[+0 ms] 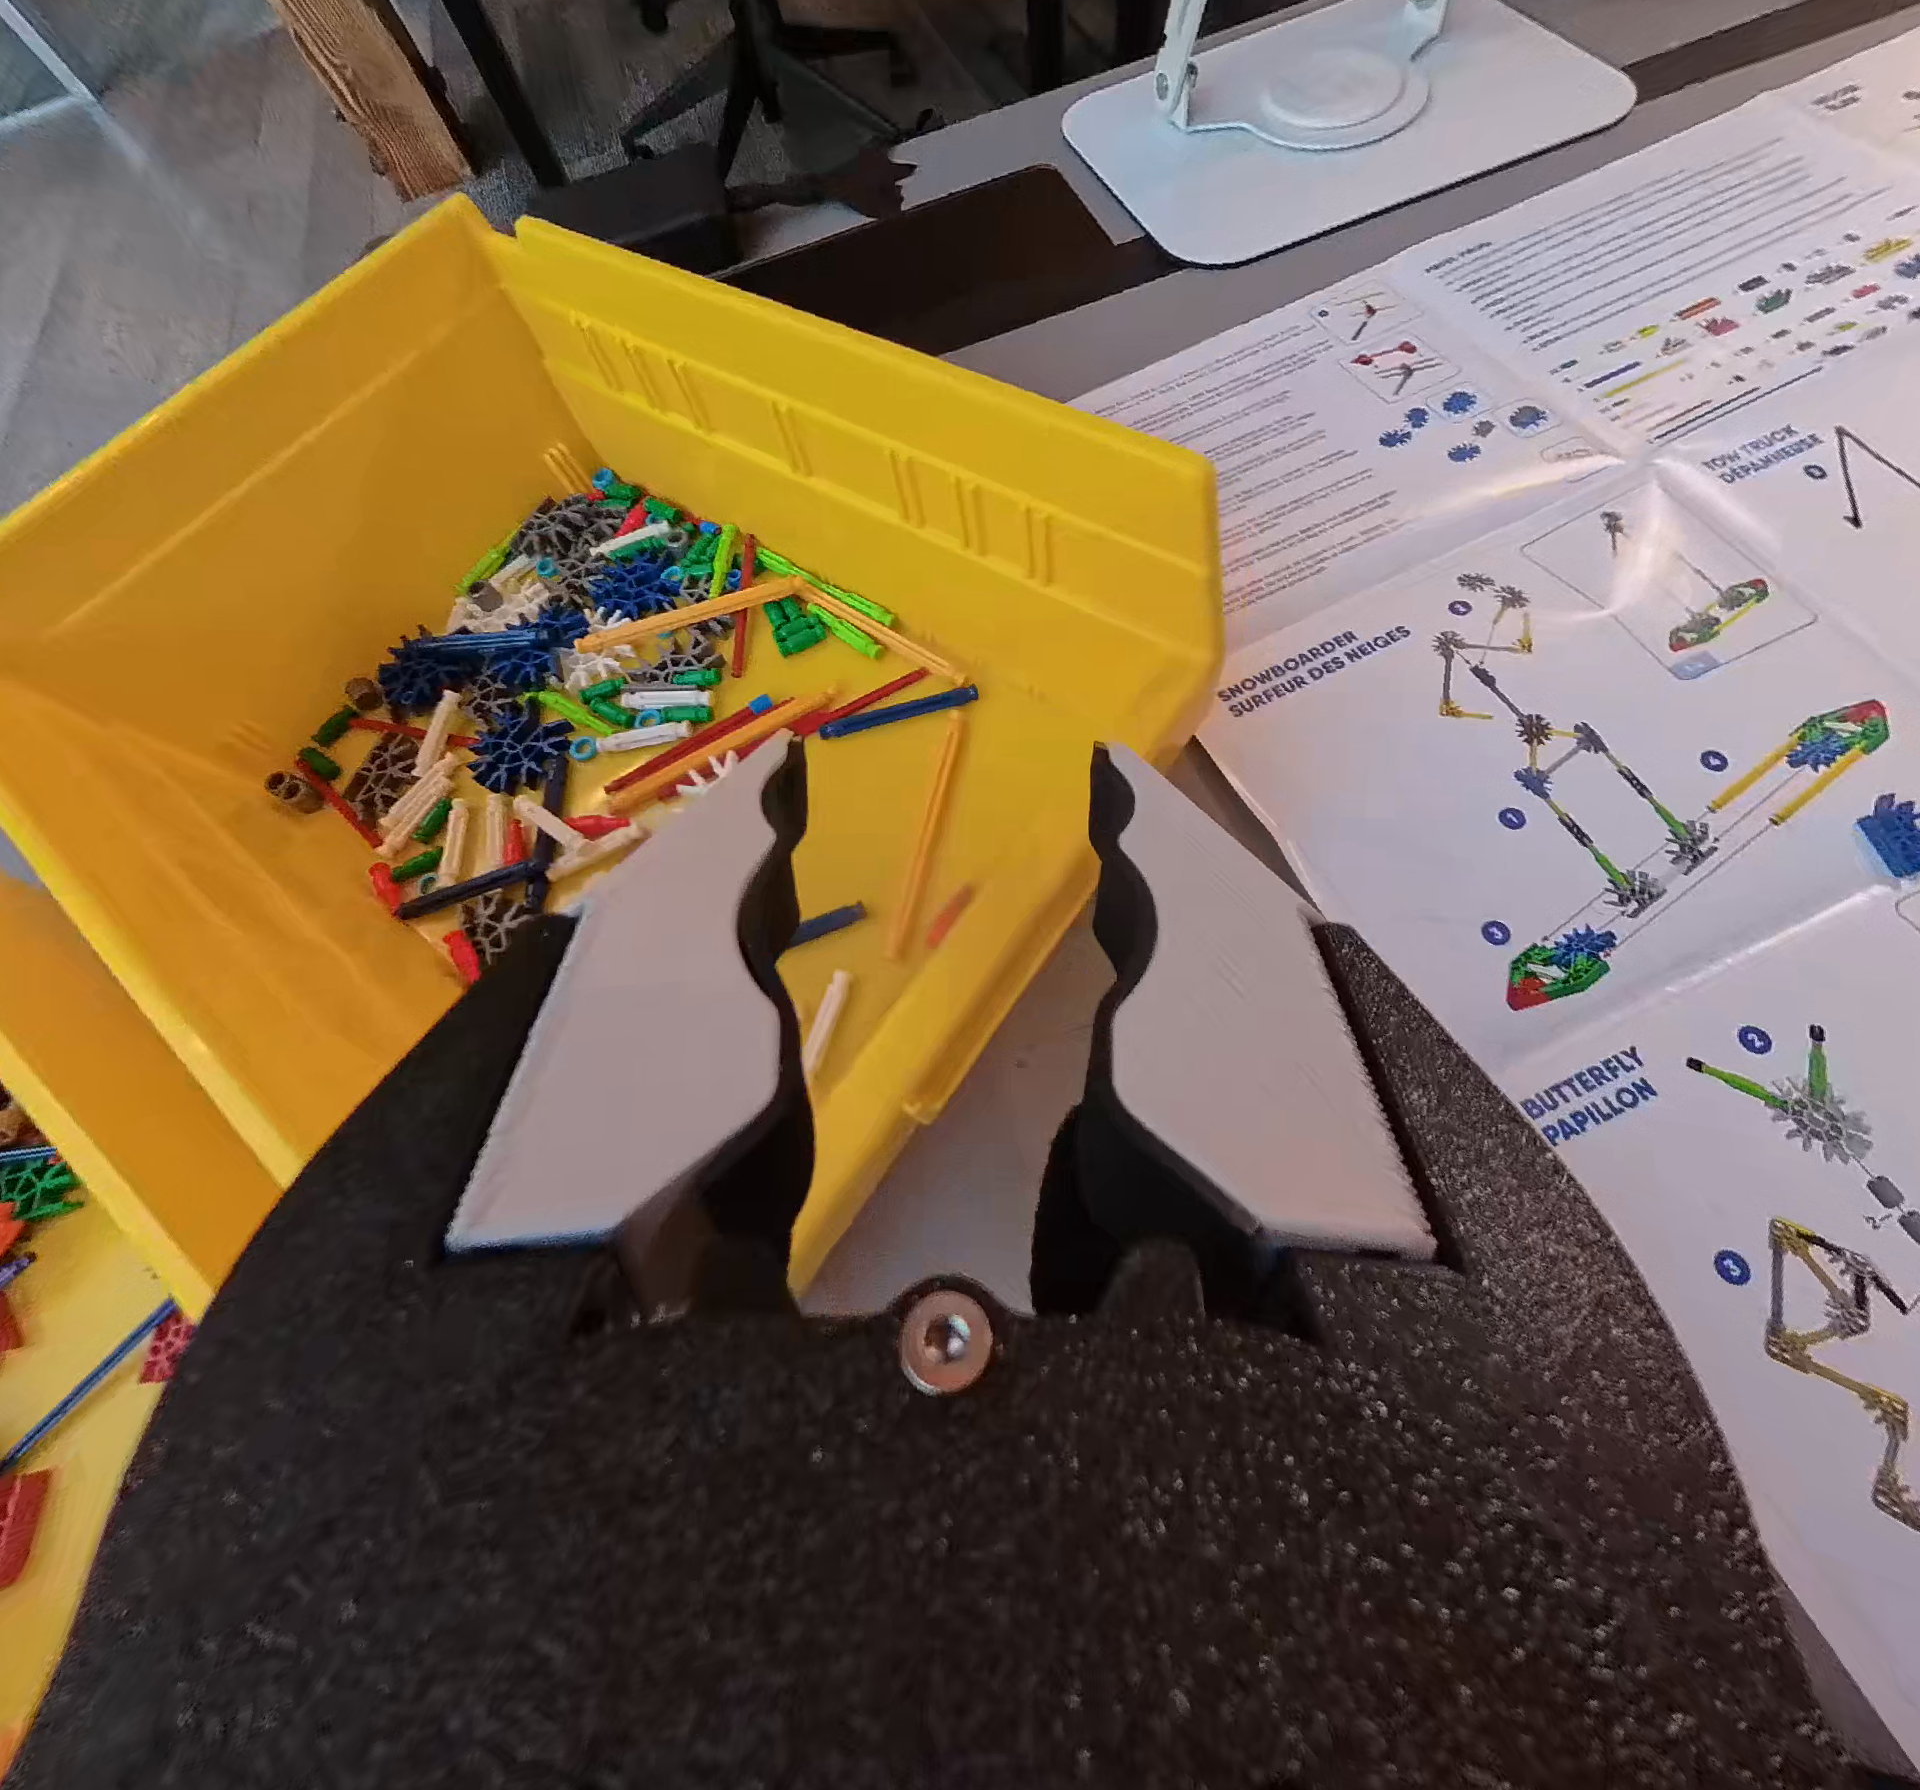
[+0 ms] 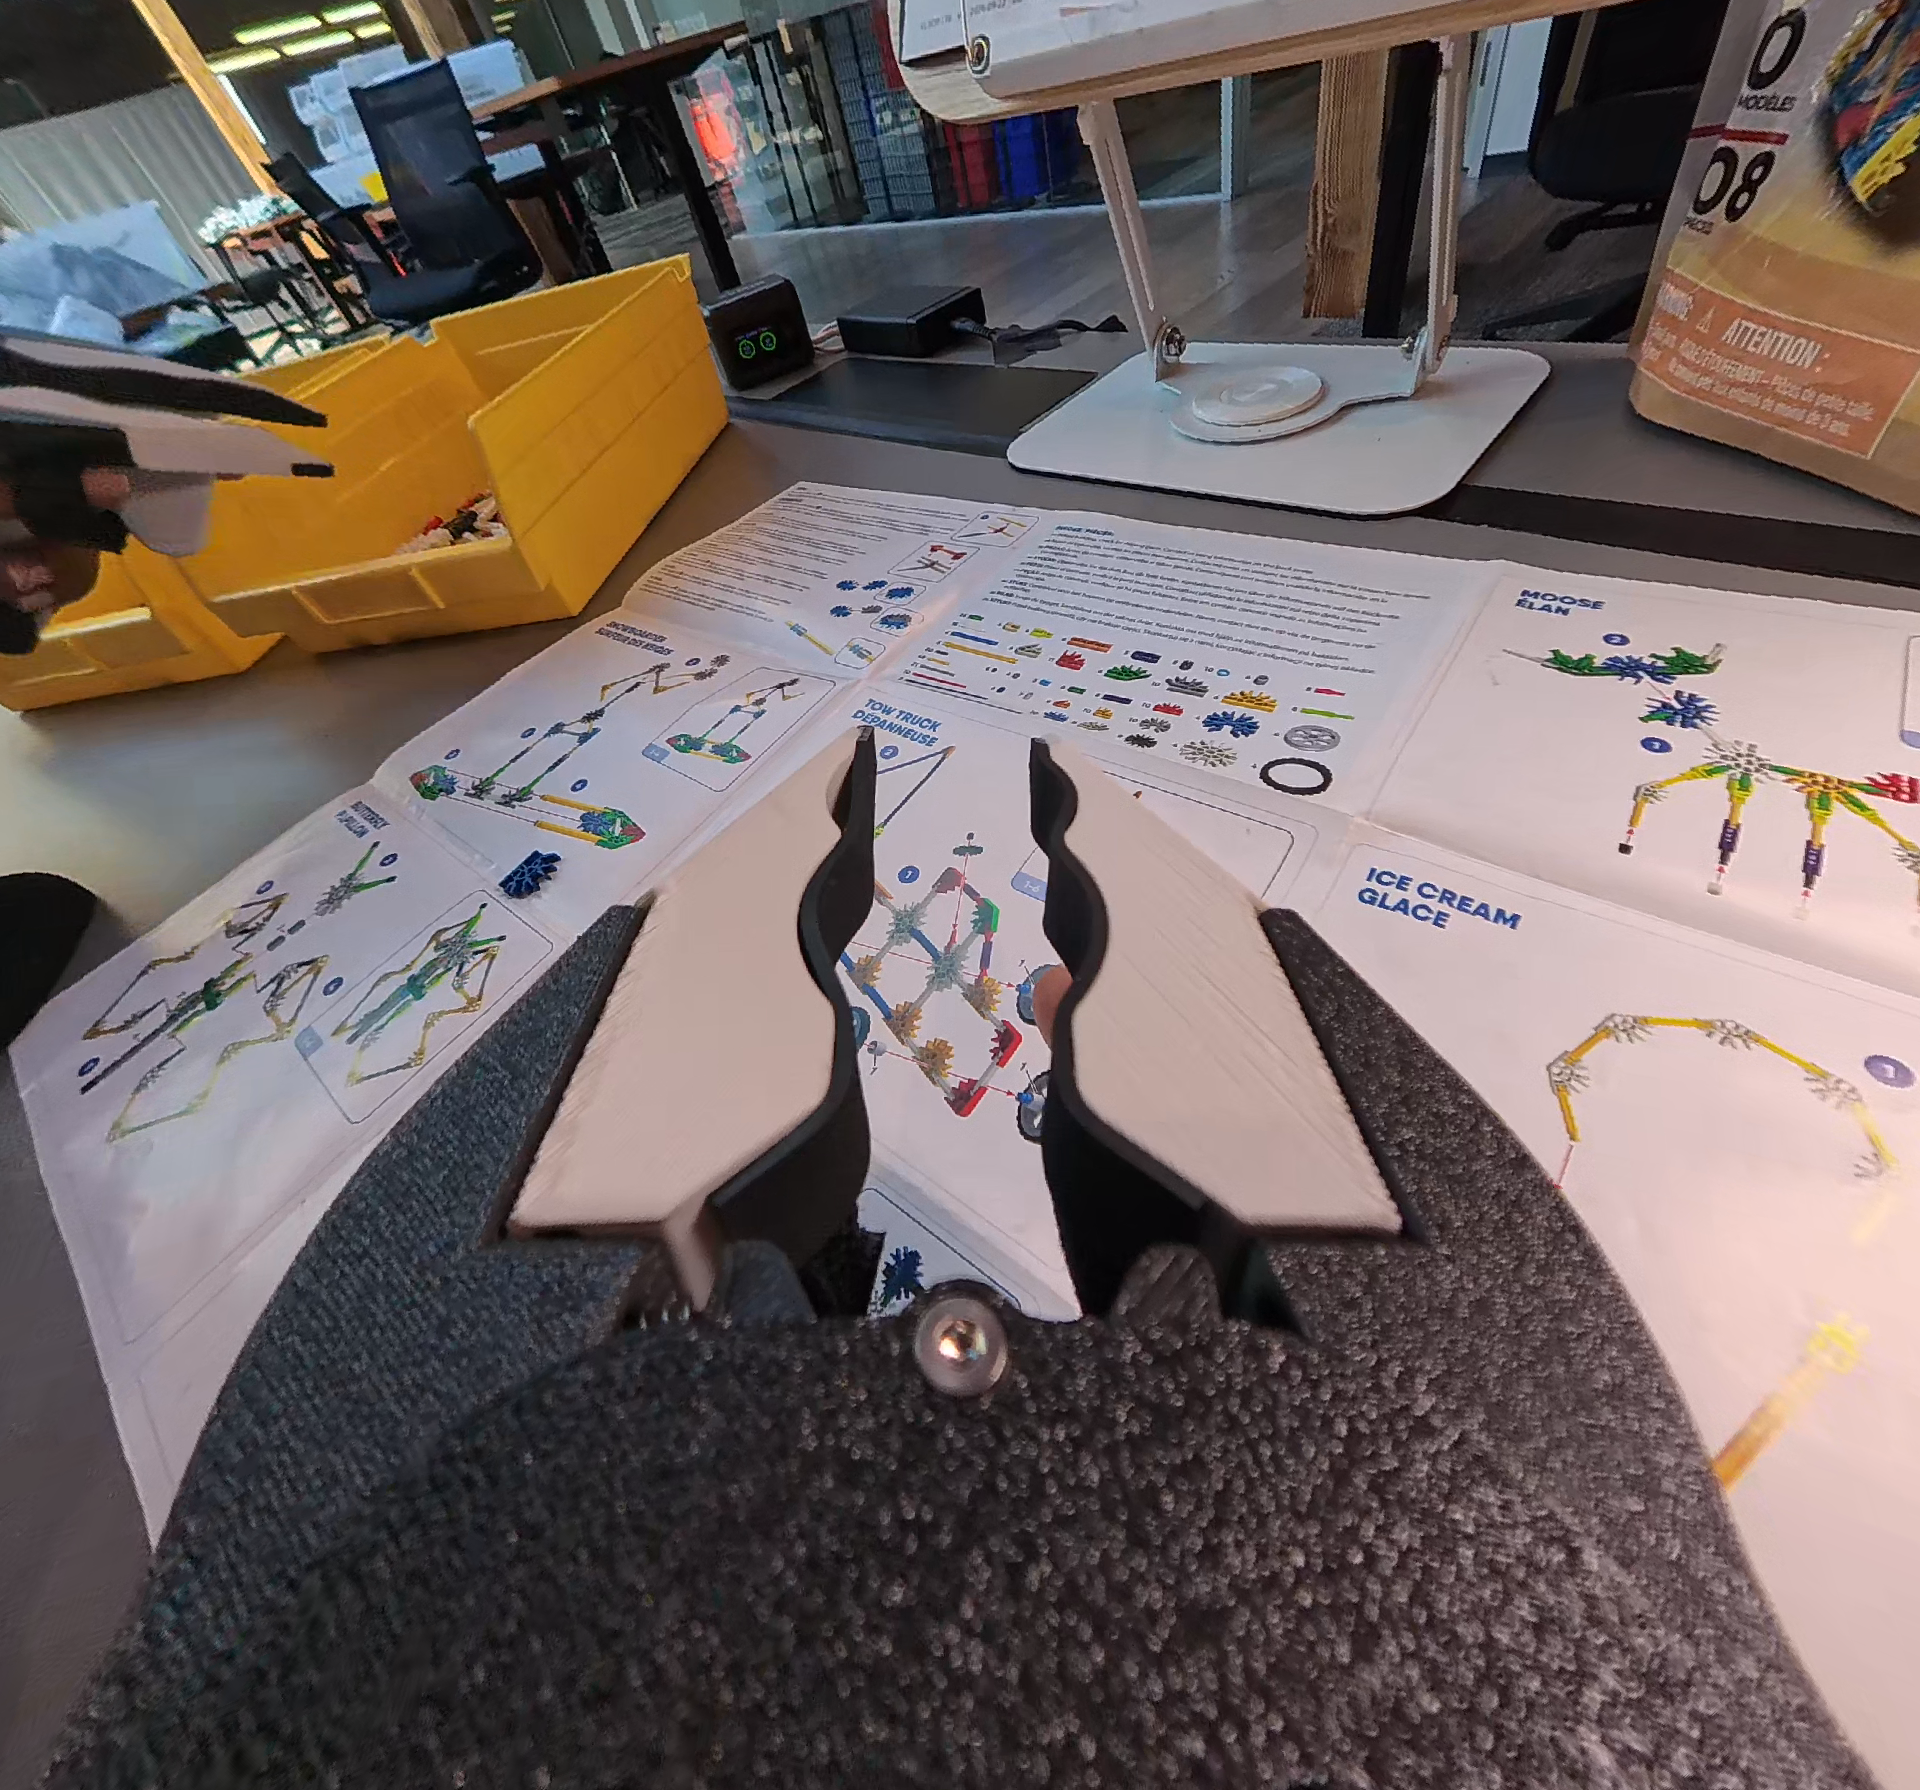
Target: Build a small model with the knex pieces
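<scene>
My left gripper (image 1: pixel 945 753) is open and empty, hovering over the near right corner of a yellow bin (image 1: pixel 1049 545). The bin holds a heap of small plastic rods and snowflake connectors (image 1: pixel 582 691) in blue, green, red, white and yellow. My right gripper (image 2: pixel 948 743) is open and empty, held low over a large unfolded instruction sheet (image 2: pixel 1455 805) on the grey table. A loose blue connector piece (image 2: pixel 530 873) lies on that sheet left of my right gripper. The left gripper also shows at the far left of the right wrist view (image 2: pixel 301 441), above the yellow bin (image 2: pixel 582 452).
A second yellow bin (image 1: pixel 62 1252) with more pieces sits at the lower left. A white stand base (image 2: pixel 1288 421) holding a wooden board stands behind the sheet (image 1: pixel 1558 701). A brown product bag (image 2: pixel 1787 265) stands at the right. A small black device (image 2: pixel 758 338) sits behind the bins. My right fingertips sit around 40 cm from my left ones. Between my right fingertips and the loose blue connector piece (image 2: pixel 530 873) there is roughly 20 cm.
</scene>
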`<control>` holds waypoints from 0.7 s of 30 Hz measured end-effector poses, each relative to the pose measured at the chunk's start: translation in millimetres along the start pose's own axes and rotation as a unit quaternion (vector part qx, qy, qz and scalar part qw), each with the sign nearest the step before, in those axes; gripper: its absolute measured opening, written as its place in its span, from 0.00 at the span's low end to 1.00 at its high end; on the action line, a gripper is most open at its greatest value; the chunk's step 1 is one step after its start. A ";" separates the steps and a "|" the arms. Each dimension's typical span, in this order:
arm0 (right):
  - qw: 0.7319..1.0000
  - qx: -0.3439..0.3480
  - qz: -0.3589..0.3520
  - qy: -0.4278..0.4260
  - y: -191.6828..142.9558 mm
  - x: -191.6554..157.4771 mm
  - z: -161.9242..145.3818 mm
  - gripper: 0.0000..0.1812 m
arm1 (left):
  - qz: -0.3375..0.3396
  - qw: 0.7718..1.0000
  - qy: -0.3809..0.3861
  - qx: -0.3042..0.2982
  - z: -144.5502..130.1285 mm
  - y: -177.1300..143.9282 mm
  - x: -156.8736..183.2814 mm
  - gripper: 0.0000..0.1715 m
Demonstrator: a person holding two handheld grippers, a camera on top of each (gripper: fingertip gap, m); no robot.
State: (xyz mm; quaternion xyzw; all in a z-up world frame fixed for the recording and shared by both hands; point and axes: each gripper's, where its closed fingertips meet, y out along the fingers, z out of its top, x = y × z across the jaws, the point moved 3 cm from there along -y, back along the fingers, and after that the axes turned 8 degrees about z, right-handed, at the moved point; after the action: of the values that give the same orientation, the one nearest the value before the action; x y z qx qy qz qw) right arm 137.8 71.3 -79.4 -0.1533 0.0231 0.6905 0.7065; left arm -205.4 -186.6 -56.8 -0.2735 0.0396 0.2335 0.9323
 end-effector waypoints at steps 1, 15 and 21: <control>1.000 -0.001 0.000 -0.001 0.2 -0.2 -0.1 0.16 | 0.004 1.000 0.006 0.004 -4.8 -1.9 7.5 0.33; 1.000 -0.006 -0.012 -0.023 1.5 -2.9 -0.4 0.15 | 0.095 0.983 0.148 -0.055 -56.7 12.7 20.0 0.22; 0.999 -0.009 -0.016 -0.032 2.0 -4.3 -0.7 0.15 | 0.095 0.979 0.171 -0.057 -59.7 14.1 19.1 0.16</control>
State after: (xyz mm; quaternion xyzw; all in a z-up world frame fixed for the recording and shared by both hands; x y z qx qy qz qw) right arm 135.7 67.0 -79.4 -0.1381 -0.0080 0.6839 0.7163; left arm -191.6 -199.8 -118.2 -0.3574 0.2108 0.2728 0.8680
